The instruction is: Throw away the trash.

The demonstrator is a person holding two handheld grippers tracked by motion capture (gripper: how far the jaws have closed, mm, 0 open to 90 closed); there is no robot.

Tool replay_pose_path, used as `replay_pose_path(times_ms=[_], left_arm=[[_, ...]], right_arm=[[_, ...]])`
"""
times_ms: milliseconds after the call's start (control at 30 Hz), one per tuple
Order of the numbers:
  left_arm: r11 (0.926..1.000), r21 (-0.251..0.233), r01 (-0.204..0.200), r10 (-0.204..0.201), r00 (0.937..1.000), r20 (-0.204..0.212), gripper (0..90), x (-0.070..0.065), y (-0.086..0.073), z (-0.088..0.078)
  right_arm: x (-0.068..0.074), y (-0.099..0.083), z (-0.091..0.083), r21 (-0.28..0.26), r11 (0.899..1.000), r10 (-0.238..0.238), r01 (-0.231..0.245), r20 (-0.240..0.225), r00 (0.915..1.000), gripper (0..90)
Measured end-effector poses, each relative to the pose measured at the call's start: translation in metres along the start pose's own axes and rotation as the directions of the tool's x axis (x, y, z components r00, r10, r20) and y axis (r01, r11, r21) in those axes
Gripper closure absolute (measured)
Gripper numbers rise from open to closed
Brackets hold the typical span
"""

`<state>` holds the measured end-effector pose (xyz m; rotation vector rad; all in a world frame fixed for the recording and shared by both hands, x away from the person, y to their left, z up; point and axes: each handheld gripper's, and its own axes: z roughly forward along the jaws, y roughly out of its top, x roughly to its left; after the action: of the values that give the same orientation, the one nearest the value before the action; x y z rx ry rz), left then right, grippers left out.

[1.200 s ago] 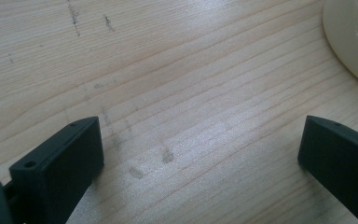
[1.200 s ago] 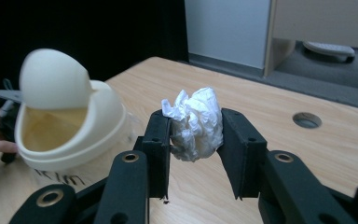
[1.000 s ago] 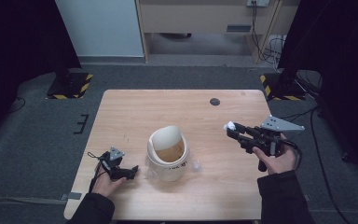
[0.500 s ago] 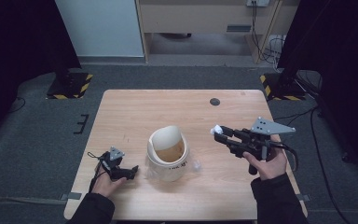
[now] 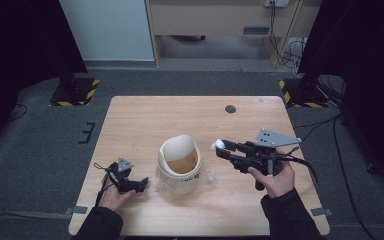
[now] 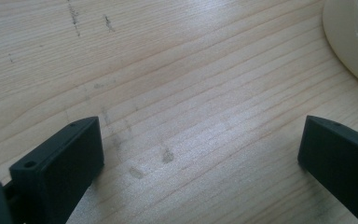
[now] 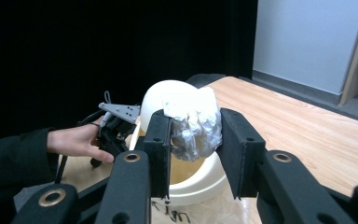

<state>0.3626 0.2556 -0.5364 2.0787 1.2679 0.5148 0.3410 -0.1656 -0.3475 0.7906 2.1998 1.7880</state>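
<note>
A cream bin (image 5: 180,164) with a raised swing lid stands at the table's middle, lined with clear plastic. My right gripper (image 5: 221,149) is in the air just right of the bin, shut on a crumpled white paper ball (image 5: 217,145). The right gripper view has the paper ball (image 7: 193,125) squeezed between both jaws, with the bin (image 7: 186,182) right behind and below it. My left gripper (image 5: 139,183) rests low on the table left of the bin, open. In the left gripper view its fingers (image 6: 65,158) stand wide apart over bare wood, the bin (image 6: 349,42) at the upper right.
The wooden table (image 5: 140,125) has a small dark round hole cover (image 5: 230,109) near its far right. A small clear scrap (image 5: 210,176) lies beside the bin's right foot. Grey carpet surrounds the table, with black stands at both far corners.
My right gripper has carried the paper ball leftward, from the table's right side to just beside the bin. The left gripper has stayed put.
</note>
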Motion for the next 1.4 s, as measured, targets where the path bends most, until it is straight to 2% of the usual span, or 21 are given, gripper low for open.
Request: replay_pose_path(times_ms=[433, 1133, 1400], left_arm=[[1.0, 0.0, 0.0, 0.0, 1.0, 0.0, 0.0, 0.0, 0.0, 0.0], [1.0, 0.0, 0.0, 0.0, 1.0, 0.0, 0.0, 0.0, 0.0, 0.0], [1.0, 0.0, 0.0, 0.0, 1.0, 0.0, 0.0, 0.0, 0.0, 0.0]], right_arm=[[0.009, -0.011, 0.032, 0.053, 0.999, -0.003, 0.004, -0.025, 0.9997, 65.4], [0.011, -0.033, 0.067, 0.122, 0.993, 0.002, 0.002, -0.03, 0.9995, 65.2], [0.014, -0.042, 0.08, 0.164, 0.986, -0.015, 0.021, -0.035, 0.9993, 65.2]])
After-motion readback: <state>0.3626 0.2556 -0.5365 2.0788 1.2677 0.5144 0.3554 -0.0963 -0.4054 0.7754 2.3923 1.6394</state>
